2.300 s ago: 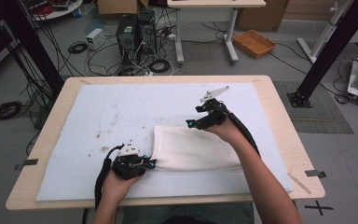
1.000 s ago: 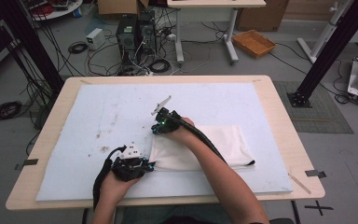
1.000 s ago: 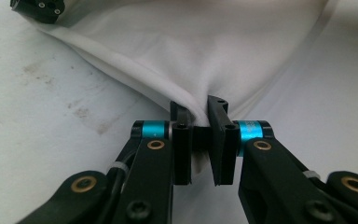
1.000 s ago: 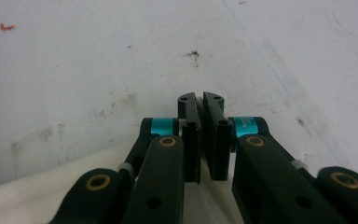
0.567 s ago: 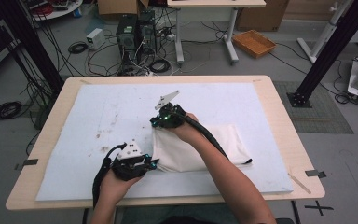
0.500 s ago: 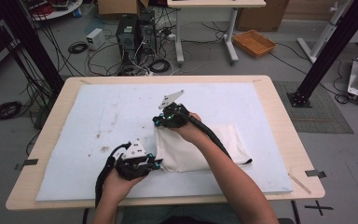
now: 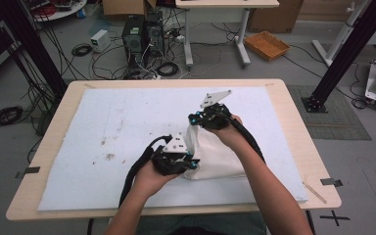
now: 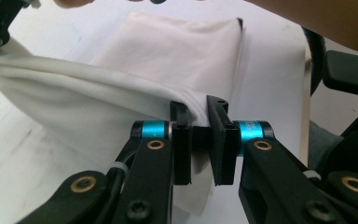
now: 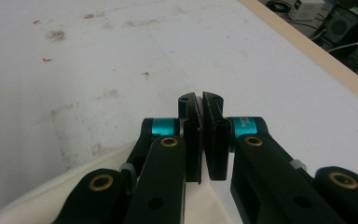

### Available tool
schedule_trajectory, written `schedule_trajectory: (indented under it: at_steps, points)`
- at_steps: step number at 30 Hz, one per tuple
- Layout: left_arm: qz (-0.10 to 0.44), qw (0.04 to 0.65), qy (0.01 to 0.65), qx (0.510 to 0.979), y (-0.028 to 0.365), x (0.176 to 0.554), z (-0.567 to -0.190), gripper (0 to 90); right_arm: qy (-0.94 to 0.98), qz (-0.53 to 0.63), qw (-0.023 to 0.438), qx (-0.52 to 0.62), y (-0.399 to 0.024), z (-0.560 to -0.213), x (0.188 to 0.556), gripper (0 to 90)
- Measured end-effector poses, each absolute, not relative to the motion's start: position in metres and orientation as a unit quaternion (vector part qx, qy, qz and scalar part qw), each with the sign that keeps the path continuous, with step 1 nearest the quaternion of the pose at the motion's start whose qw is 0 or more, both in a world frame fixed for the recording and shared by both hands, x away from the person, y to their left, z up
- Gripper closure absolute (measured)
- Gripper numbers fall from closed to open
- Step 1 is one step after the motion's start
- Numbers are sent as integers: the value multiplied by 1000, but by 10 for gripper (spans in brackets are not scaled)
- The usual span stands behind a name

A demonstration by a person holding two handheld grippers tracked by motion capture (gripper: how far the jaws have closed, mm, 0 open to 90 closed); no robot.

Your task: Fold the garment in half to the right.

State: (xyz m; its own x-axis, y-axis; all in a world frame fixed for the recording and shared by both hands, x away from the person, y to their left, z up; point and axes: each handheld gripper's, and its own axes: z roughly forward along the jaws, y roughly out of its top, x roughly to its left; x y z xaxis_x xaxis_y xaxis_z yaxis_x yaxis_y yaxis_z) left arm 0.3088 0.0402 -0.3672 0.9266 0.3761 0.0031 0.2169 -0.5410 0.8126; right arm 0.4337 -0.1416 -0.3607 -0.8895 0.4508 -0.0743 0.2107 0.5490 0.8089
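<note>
left gripper (image 8: 199,135): jaws pinched tight on a fold of the cloth (image 7: 210,156) | right gripper (image 9: 201,135): jaws nearly together, clamping the cloth's far edge | cloth: on the white mat (image 7: 103,132), partly lifted, near its front edge

**Cloth lifted at two corners**

The white cloth (image 7: 210,154) is folded over, its left side raised off the white mat in a slack, draped fold while its right part lies flat, near the middle of the table's near half, slightly creased
</note>
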Motion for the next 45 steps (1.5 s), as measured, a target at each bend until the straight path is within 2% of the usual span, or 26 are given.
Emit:
schedule_trajectory:
  at_steps: [8, 24, 37, 39, 40, 41, 42, 43, 44, 45]
  points:
    - [71, 435, 145, 886, -1, 327, -368, 806, 863, 427, 160, 217, -178, -358, 432, 881]
    - [15, 431, 116, 895, -75, 352, -390, 805, 851, 401, 164, 298, -257, -391, 433, 880]
    - [-14, 427, 126, 895, -102, 364, -412, 803, 847, 385, 155, 333, -278, -417, 435, 873]
    - [-15, 432, 128, 893, -103, 364, -412, 767, 847, 383, 153, 335, -279, -417, 435, 867]
    - [-12, 439, 131, 889, -103, 363, -413, 767, 846, 384, 153, 336, -280, -418, 435, 834]
    - [-1, 436, 132, 890, -101, 362, -411, 629, 836, 387, 154, 357, -284, -416, 434, 600]
    - [8, 439, 143, 887, -97, 360, -410, 558, 828, 391, 155, 372, -287, -415, 434, 557]
    - [8, 439, 143, 887, -97, 360, -410, 507, 828, 391, 155, 372, -287, -415, 434, 557]
    - [17, 452, 151, 879, -85, 359, -406, 502, 811, 408, 155, 389, -295, -410, 430, 487]
    - [22, 459, 160, 874, -78, 358, -404, 488, 808, 413, 156, 391, -298, -408, 429, 479]
